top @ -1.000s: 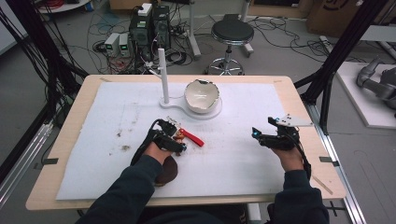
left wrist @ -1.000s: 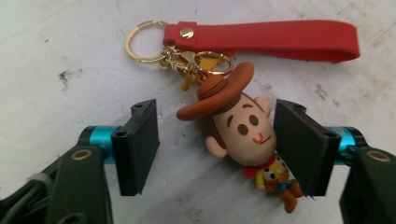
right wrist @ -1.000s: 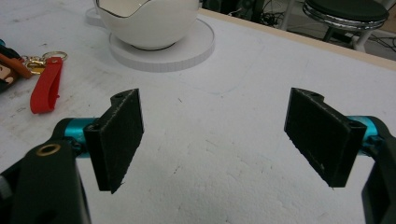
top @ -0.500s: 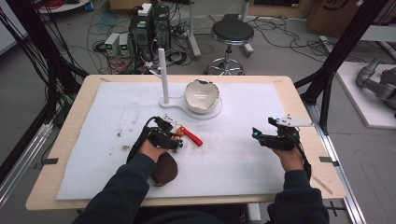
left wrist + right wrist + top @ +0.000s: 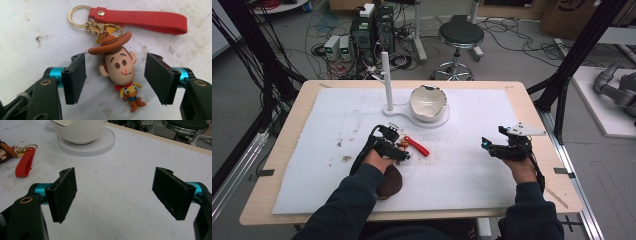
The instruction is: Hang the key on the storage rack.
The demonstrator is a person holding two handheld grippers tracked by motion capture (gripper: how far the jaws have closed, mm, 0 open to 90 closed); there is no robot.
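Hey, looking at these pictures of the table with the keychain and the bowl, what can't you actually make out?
- Cowboy keychain in the high view: the left gripper covers the figure, and only the red strap shows.
- The same figure in the right gripper view: cut off by the left edge.
- Bowl inside: the right gripper view crops its top, and in the high view it is too small to tell whether anything lies in it.
- Brown object: the left forearm half hides it.

High view overhead, far; gripper views close, sharing keychain (image 5: 117, 67).

Red strap (image 5: 142, 18), gold ring (image 5: 77, 15), brown-hatted figure (image 5: 120, 72), white bowl (image 5: 428, 102).
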